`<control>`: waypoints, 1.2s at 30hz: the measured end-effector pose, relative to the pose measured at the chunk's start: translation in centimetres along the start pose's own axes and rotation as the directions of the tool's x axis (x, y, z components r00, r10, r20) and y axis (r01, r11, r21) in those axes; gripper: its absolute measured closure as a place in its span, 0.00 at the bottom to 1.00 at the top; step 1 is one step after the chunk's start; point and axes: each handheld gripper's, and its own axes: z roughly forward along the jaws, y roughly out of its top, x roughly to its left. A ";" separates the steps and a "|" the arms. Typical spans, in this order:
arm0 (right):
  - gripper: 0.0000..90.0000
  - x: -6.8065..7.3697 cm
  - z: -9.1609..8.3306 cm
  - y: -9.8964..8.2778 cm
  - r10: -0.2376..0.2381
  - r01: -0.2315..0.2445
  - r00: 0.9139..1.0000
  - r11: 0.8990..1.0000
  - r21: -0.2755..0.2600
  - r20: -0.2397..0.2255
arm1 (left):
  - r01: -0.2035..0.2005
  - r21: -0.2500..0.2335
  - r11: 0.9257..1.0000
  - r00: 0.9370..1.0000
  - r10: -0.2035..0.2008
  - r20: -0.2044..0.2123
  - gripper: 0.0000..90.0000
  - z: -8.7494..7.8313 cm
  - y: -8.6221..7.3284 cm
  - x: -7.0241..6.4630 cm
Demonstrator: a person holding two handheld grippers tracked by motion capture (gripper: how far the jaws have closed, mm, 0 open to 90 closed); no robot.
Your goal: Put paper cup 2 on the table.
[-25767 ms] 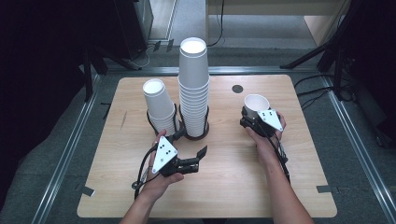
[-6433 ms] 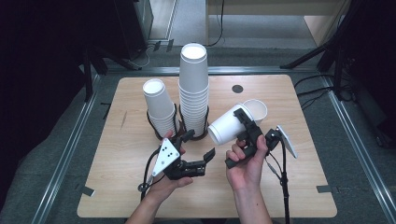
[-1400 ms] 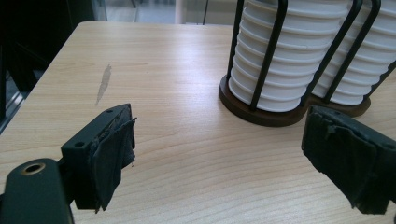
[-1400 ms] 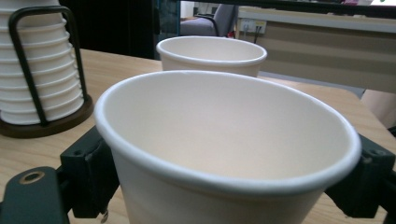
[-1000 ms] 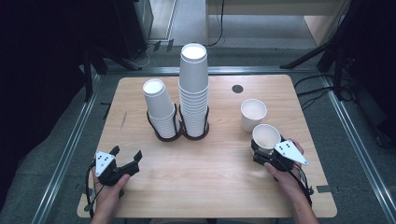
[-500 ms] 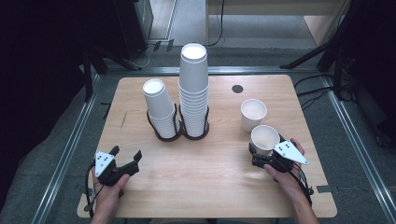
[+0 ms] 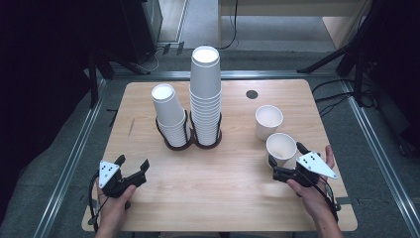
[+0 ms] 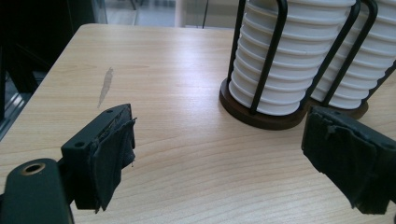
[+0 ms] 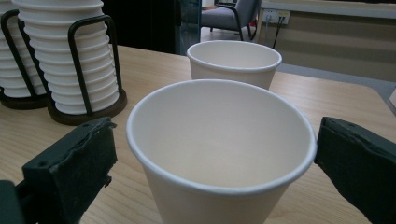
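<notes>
1. Right hand-held gripper (image 7: 282,166) has just been opening: its jaws now stand apart on either side of the near cup (image 7: 281,148), which was clamped a second ago. Cup sits between the pads, free of both in the right gripper view.
2. Near cup stands upright on the surface (image 7: 223,198), right side, just in front of the far cup (image 7: 268,121); the two look close but apart.
3. Left hand-held gripper (image 7: 131,173) rests at the front-left of the surface, jaws apart, nothing between them, same spot as before.
4. Two cup stacks (image 7: 205,94) sit in their black wire holders (image 7: 174,141) mid-surface.
5. Step in hand, as I read it: releasing the second cup after set-down.
6. Next move likely calls for backing the right gripper straight out without clipping the rim, then reaching to a stack for another cup.
</notes>
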 end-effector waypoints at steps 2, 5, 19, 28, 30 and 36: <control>0.00 0.0 -0.5 0.2 -0.013 0.013 1.000 1.000 -0.002 0.002 | 0.000 0.002 1.000 1.000 0.000 -0.002 0.11 0.0 0.0 0.1; 0.00 0.0 -1.0 0.3 -0.019 0.019 1.000 1.000 -0.010 0.007 | 0.001 0.002 1.000 1.000 -0.001 -0.002 0.11 0.0 0.0 0.1; 0.00 -1.9 -3.7 0.3 -0.001 0.002 0.999 1.000 -0.028 0.040 | 0.002 0.007 1.000 1.000 -0.002 -0.007 0.11 0.0 -0.2 0.2; 0.00 -4.3 -5.4 -0.5 0.032 -0.030 0.993 0.999 -0.023 0.112 | 0.002 0.016 1.000 1.000 -0.002 -0.010 0.11 0.2 -0.4 0.3; 0.00 -5.0 -5.8 -0.7 0.050 -0.047 0.990 0.999 -0.025 0.130 | -0.001 0.019 1.000 1.000 0.002 -0.013 0.11 0.2 -0.4 0.3; 0.00 -6.8 -7.2 -1.7 0.076 -0.074 0.980 0.997 -0.019 0.185 | 0.002 0.022 1.000 1.000 -0.002 -0.019 0.11 0.2 -0.5 0.5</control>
